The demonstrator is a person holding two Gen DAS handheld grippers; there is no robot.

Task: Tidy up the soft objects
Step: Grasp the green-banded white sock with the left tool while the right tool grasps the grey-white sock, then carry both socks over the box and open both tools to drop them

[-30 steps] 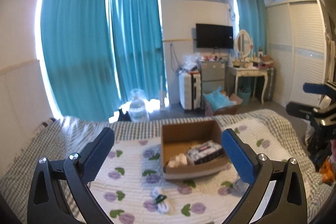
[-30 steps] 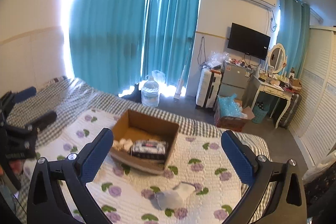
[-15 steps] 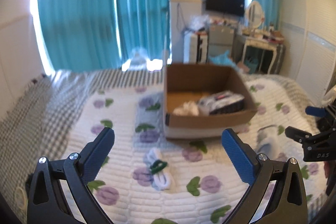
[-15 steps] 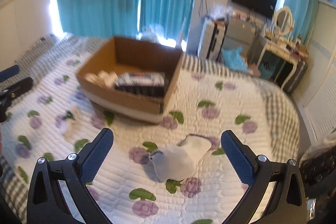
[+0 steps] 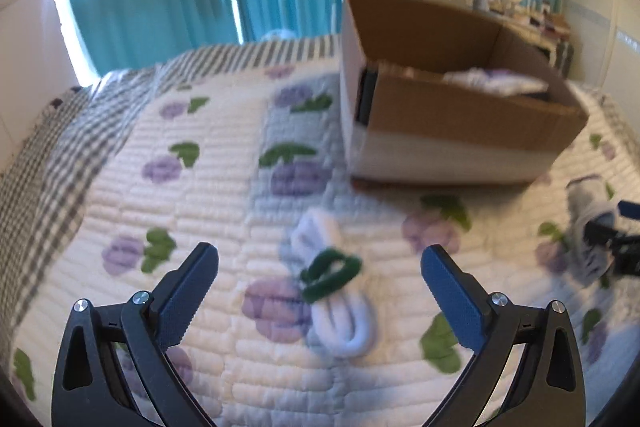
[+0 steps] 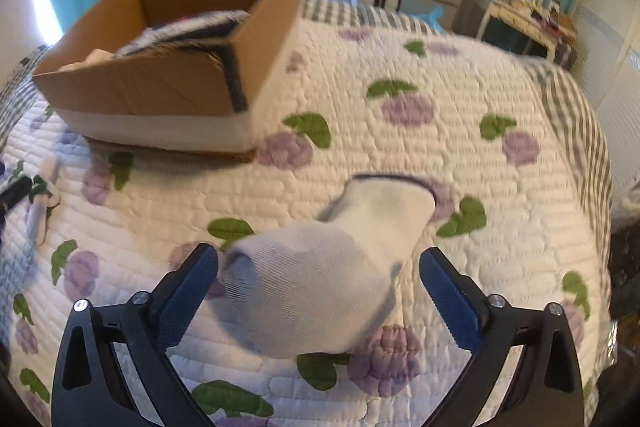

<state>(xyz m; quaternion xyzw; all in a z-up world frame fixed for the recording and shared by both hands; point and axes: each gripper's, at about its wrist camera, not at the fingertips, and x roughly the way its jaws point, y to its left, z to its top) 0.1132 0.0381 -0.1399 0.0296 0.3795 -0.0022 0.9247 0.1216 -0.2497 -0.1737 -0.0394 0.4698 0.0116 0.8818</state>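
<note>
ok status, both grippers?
Left gripper open over white-and-green bundle. Right gripper open, jaws straddling white sock. Cardboard box beyond, nothing blocking.

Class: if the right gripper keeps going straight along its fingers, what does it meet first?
Most likely the white fabric sock lying on the quilted floral bedspread, which sits between the open right gripper fingers; depth is uncertain.

Bed with floral quilt (image 5: 224, 195); on it a cardboard box (image 6: 168, 95), white sock (image 6: 332, 271), green-banded white bundle (image 5: 336, 287).
</note>
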